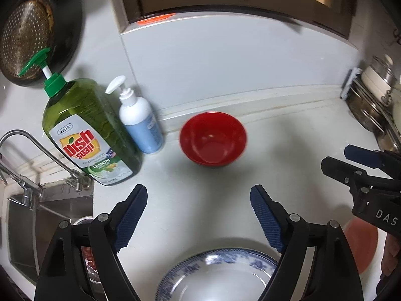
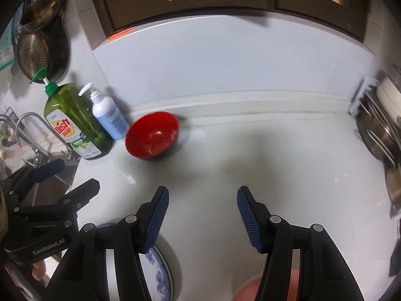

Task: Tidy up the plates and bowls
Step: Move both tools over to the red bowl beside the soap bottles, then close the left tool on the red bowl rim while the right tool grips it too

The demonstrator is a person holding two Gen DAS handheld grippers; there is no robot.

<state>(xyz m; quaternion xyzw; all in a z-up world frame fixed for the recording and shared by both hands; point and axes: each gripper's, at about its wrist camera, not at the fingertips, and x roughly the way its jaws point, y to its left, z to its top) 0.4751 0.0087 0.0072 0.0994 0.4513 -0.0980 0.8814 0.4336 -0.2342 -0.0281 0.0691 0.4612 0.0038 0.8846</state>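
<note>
A red bowl (image 1: 213, 138) stands upright on the white counter near the back wall; it also shows in the right wrist view (image 2: 153, 135). A blue-and-white patterned plate (image 1: 218, 273) lies on the counter just below my open, empty left gripper (image 1: 199, 198); its edge shows in the right wrist view (image 2: 160, 273). A pink plate (image 1: 362, 245) lies to the plate's right, partly hidden; it shows at the bottom of the right wrist view (image 2: 248, 293). My right gripper (image 2: 203, 198) is open and empty above the counter, right of the left gripper (image 2: 54, 178).
A green dish soap bottle (image 1: 85, 130) and a white-and-blue pump bottle (image 1: 140, 123) stand left of the bowl. A sink (image 1: 47, 223) with a faucet (image 1: 32, 150) is at the left. A dish rack (image 1: 376, 105) with metal ware is at the right. A strainer (image 1: 25, 37) hangs on the wall.
</note>
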